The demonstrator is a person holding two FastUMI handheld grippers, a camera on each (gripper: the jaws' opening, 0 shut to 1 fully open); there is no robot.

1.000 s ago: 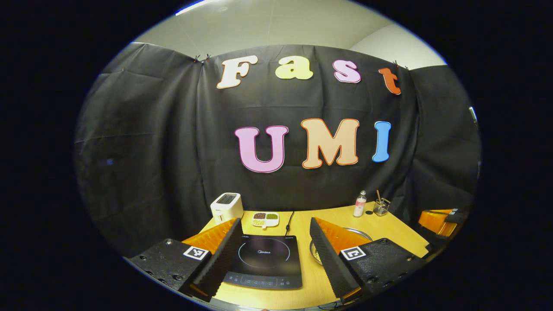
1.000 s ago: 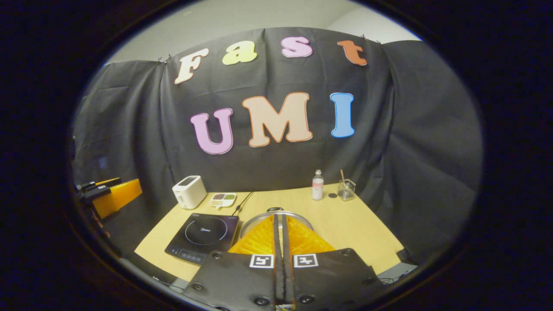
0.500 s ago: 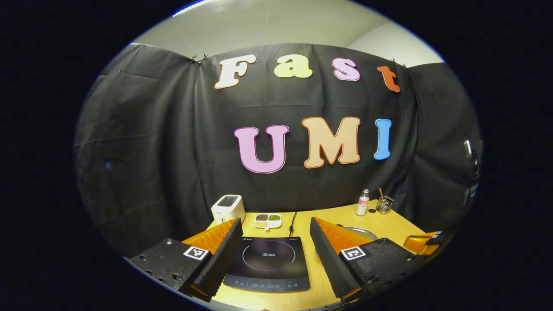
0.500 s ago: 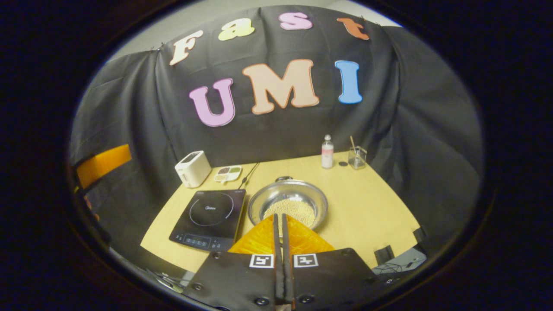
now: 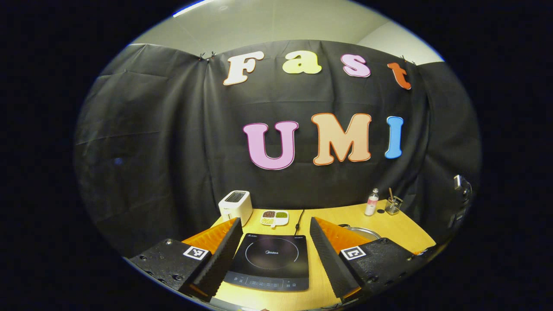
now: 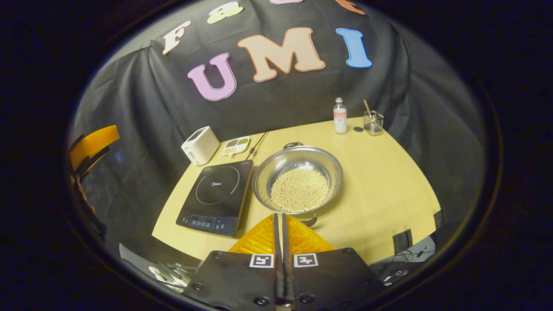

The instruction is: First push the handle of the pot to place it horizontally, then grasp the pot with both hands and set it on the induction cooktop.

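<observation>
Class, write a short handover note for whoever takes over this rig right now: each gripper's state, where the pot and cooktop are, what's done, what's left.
Left gripper: open, empty, held above the induction cooktop.
Right gripper: shut, empty, tips near the pot's near handle.
Pot: on the table just right of the cooktop, holding small pale beads; handles at near and far sides.
Done: nothing visible.
Left: push the handle horizontal, grasp the pot with both grippers, set it on the cooktop.
</observation>
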